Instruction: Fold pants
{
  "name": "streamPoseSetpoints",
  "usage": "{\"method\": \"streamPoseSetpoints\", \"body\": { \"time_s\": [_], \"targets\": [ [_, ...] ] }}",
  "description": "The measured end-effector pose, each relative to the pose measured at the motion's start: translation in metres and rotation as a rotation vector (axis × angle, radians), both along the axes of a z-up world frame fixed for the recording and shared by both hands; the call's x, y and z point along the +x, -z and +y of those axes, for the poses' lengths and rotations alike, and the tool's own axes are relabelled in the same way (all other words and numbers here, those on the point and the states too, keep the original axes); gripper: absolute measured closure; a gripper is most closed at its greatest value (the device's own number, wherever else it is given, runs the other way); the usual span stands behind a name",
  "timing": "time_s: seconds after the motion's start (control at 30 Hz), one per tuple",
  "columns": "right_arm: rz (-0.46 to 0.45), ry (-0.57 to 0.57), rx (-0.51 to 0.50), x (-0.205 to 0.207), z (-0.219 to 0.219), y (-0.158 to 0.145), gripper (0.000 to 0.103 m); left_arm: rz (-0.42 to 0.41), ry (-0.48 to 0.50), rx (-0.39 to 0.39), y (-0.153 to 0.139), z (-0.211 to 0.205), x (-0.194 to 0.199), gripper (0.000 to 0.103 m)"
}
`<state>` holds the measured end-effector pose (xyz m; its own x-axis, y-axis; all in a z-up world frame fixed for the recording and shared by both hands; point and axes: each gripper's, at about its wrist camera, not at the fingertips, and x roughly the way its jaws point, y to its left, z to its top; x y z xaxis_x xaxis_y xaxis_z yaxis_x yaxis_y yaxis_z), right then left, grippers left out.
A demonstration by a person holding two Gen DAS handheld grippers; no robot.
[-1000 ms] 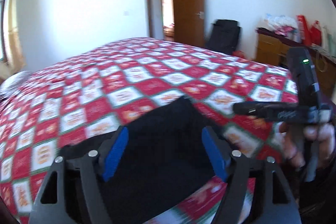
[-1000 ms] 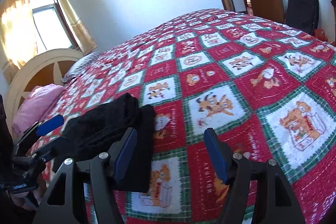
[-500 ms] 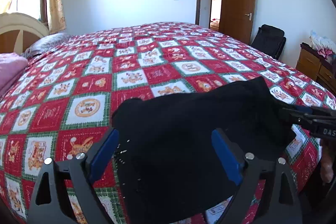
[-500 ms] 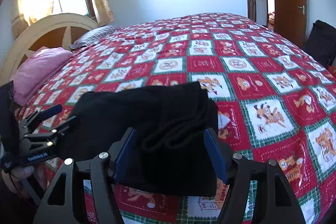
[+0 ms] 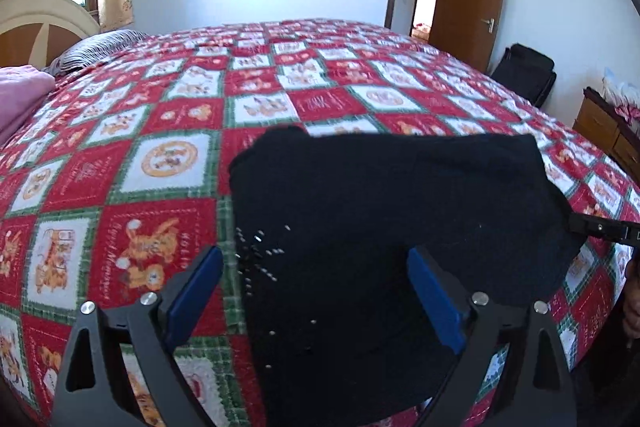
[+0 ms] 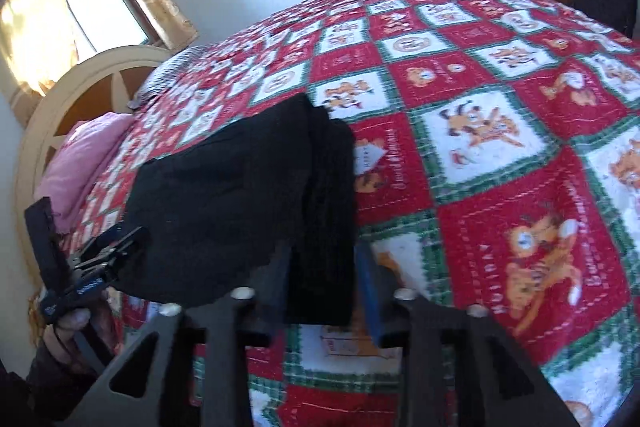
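Right gripper (image 6: 324, 279) nearly closed, pinching black pants (image 6: 240, 203) edge. Left gripper (image 5: 316, 291) spread wide, empty, above pants on quilt (image 5: 152, 163).

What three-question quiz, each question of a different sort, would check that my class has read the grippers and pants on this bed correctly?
1. True or false: the left gripper has its jaws wide apart, with the black pants lying between them.
2. Choose one. The right gripper is: A. open, holding nothing; B. shut on a folded edge of the pants; C. resting on the floor.
3. Short answer: what do the pants lie on?

Key: 1 true. 2 B. 3 The red, white and green checked bedspread.
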<state>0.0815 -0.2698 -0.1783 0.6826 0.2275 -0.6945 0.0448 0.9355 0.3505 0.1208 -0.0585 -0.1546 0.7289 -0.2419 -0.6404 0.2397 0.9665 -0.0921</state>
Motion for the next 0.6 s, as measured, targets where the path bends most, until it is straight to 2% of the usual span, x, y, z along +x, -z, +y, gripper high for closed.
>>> {"method": "streamPoseSetpoints", "body": {
  "time_s": [0.1,0.17,0.3,0.4,0.5,0.53,0.57,0.6],
  "targets": [
    [-0.043,0.044,-0.077,-0.004,0.003,-0.017,0.061,-0.036,-0.018,-0.006,-0.008,0.003,-0.002,0.007],
    [-0.119,0.052,-0.168,-0.002,0.017,-0.037,0.061,-0.046,-0.021,-0.02,-0.012,0.004,-0.003,0.007],
    [-0.17,-0.004,-0.186,0.028,0.037,-0.058,0.06,-0.058,-0.013,0.008,-0.013,0.001,-0.003,0.007],
    [-0.142,0.02,-0.215,0.063,0.04,-0.055,0.061,-0.054,-0.013,0.021,-0.011,0.002,-0.002,0.006],
    [-0.071,0.041,-0.188,0.089,0.034,-0.037,0.061,-0.045,-0.018,0.018,-0.008,0.004,0.0,0.006],
    [-0.062,0.043,-0.178,0.091,0.032,-0.032,0.063,-0.041,-0.021,0.017,-0.007,0.005,0.001,0.006],
    [-0.057,0.038,-0.182,0.09,0.032,-0.028,0.077,-0.037,-0.021,0.017,-0.006,0.005,0.001,0.006],
    [-0.06,0.042,-0.204,0.087,0.032,-0.027,0.082,-0.034,-0.022,0.018,-0.005,0.005,0.001,0.006]
  ]
}}
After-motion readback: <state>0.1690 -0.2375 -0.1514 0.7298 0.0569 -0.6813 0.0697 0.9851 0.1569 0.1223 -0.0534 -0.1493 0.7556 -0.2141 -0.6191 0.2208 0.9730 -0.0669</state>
